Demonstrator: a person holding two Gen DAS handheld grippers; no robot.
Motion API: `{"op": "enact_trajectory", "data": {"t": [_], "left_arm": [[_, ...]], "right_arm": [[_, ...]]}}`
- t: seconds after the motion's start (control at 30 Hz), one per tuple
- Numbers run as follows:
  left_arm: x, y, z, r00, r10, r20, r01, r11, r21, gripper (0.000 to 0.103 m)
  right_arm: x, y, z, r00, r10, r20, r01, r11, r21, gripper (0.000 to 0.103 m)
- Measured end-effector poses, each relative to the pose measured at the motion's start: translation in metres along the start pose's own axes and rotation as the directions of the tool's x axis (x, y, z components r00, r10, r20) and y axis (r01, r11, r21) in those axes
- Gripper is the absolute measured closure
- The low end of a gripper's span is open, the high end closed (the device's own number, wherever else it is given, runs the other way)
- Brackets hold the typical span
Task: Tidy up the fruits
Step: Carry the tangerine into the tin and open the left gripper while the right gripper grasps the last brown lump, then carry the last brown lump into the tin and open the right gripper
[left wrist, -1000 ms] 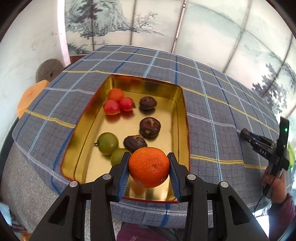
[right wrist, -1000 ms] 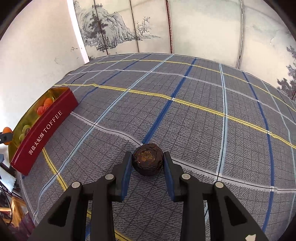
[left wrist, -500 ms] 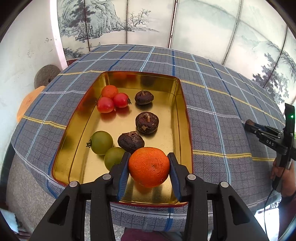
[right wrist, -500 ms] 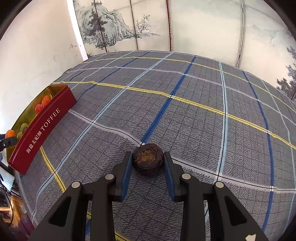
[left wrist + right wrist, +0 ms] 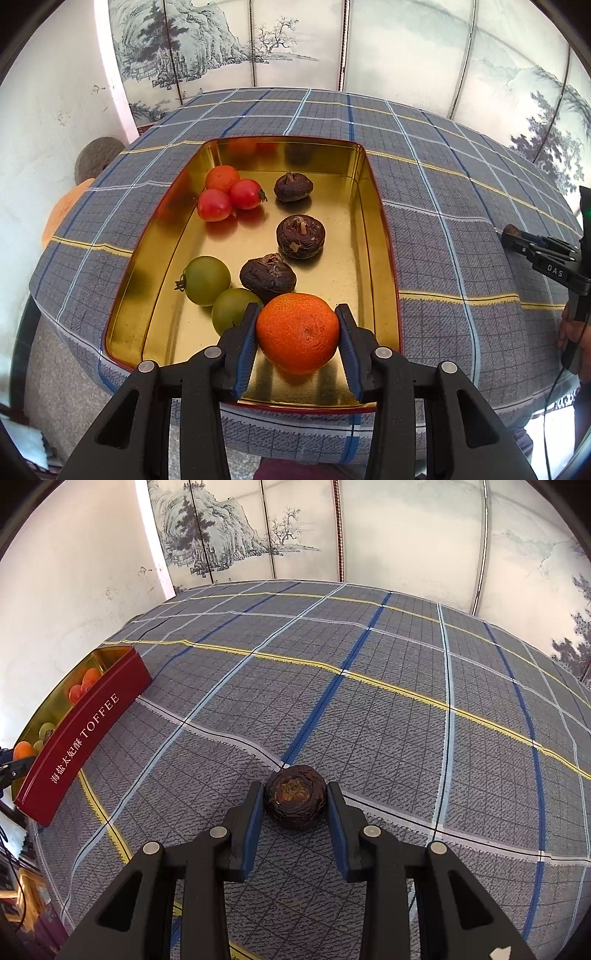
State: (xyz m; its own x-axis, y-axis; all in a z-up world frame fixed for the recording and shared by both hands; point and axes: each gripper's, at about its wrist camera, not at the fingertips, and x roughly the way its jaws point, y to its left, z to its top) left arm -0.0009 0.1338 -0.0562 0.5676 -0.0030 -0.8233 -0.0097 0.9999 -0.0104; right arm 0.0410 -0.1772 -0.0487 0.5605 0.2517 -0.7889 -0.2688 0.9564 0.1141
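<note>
My left gripper (image 5: 297,332) is shut on an orange tangerine (image 5: 297,332), held over the near end of a gold tin (image 5: 376,229). Inside the tin lie three red tomatoes (image 5: 225,194), two green tomatoes (image 5: 207,280) and three dark brown wrinkled fruits (image 5: 301,236). My right gripper (image 5: 295,803) is shut on another dark brown fruit (image 5: 295,803), close above the plaid tablecloth (image 5: 369,720). In the right wrist view the same tin (image 5: 85,727), red outside and lettered TOFFEE, stands far left. The right gripper (image 5: 511,232) also shows at the right edge of the left wrist view.
The checked cloth (image 5: 443,206) covers a round table that drops off near the tin's front and left. A painted folding screen (image 5: 258,40) stands behind it. A grey stone (image 5: 96,157) and an orange object (image 5: 59,214) lie beyond the left edge. A person's hand (image 5: 572,332) holds the right tool.
In the left wrist view the tin has slid a little to the right and the view has rolled slightly. The tangerine stays gripped. The right gripper and its brown fruit have not moved.
</note>
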Motion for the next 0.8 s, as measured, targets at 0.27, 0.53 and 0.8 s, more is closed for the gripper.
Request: {"op": "enact_trajectory", "data": {"t": [0.27, 0.53, 0.8], "left_arm": [[0.0, -0.001, 0.0, 1.0, 0.019, 0.003, -0.019, 1.0, 0.012, 0.059], [-0.019, -0.004, 0.0, 0.993, 0.064, 0.102, -0.067, 0.997, 0.03, 0.03], [-0.023, -0.01, -0.003, 0.987, 0.108, 0.121, -0.116, 0.991, 0.06, 0.03]], "right_arm": [[0.0, 0.001, 0.0, 1.0, -0.001, 0.0, 0.001, 1.0, -0.001, 0.072], [-0.001, 0.001, 0.0, 1.0, -0.002, 0.0, 0.002, 1.0, -0.002, 0.072], [-0.009, 0.008, -0.008, 1.0, 0.008, 0.023, -0.007, 1.0, -0.005, 0.072]]}}
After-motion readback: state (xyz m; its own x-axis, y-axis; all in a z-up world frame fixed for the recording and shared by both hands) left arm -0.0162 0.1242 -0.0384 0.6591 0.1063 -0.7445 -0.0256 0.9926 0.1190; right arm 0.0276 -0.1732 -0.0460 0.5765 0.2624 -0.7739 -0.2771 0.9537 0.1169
